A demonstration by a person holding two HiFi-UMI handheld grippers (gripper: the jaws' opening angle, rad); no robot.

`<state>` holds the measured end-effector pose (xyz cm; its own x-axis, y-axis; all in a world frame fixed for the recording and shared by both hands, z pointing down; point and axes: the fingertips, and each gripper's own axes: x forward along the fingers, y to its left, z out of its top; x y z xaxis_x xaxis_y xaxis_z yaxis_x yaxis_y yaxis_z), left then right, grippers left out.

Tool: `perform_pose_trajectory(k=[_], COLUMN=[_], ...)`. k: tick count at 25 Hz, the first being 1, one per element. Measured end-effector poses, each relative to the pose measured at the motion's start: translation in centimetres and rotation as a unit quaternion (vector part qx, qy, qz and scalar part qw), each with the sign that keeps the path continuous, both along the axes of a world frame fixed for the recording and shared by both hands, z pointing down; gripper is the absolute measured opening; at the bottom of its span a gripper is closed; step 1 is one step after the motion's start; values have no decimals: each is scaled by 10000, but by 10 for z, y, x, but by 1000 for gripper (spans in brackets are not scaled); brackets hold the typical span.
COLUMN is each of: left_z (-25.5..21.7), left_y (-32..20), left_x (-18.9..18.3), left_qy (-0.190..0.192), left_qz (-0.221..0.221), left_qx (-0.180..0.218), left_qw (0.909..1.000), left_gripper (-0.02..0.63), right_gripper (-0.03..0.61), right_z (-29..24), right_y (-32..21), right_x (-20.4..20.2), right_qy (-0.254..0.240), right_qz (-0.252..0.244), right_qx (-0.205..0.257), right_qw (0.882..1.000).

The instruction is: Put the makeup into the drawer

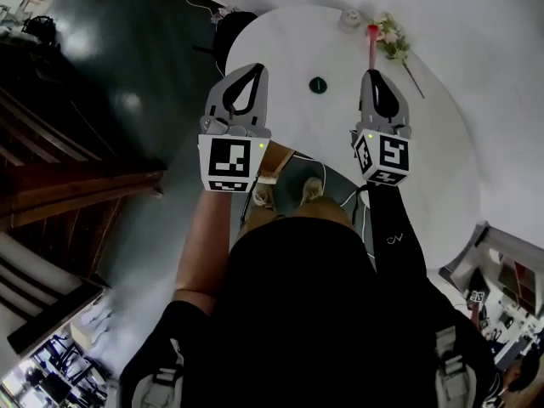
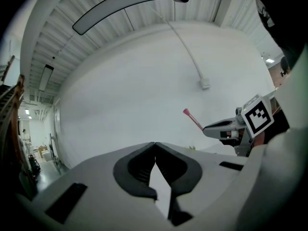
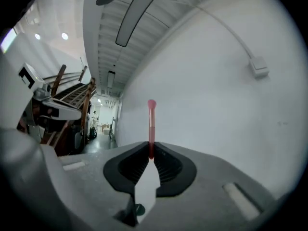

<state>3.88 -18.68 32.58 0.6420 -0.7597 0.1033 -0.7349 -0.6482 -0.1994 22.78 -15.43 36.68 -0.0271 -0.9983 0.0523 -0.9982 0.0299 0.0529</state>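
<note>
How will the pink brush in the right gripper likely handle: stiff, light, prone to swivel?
The pink brush juts straight from the right gripper without sagging, so it is probably stiff and light. Pinched only at one end, it may pivot in the grip.

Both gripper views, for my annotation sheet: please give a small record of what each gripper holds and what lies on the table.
left gripper: jaws together, nothing between them
right gripper: shut on the pink makeup brush, which sticks out ahead of the jaws
table: round white table, below both grippers
on the table: dark green round thing; flowers; white round object
drawer: not seen in any view
</note>
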Motion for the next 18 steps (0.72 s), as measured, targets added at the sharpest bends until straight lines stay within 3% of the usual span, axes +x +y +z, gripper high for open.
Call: perform_pose_trajectory(k=[7,11,18], left_z=[-5,-13,-10], left_y=[0,4,20], left_x=[-29,-59,-132], left_qy=[-42,-121,-232], left_qz=[-400,-866,-1957], left_qx=[94,299,247], left_qw=[9991,9957,9801], left_gripper=[9,9,9], right_gripper=[37,37,37], right_z=[-7,-8,-9], right_y=[-10,-23,-44], right_x=[-45,-80,-168], right_qy=[-96,-153,-226], right_qz=[-627,-1130,-2331], right_qx=[56,95,84], right_qw=[9980,9934,9721])
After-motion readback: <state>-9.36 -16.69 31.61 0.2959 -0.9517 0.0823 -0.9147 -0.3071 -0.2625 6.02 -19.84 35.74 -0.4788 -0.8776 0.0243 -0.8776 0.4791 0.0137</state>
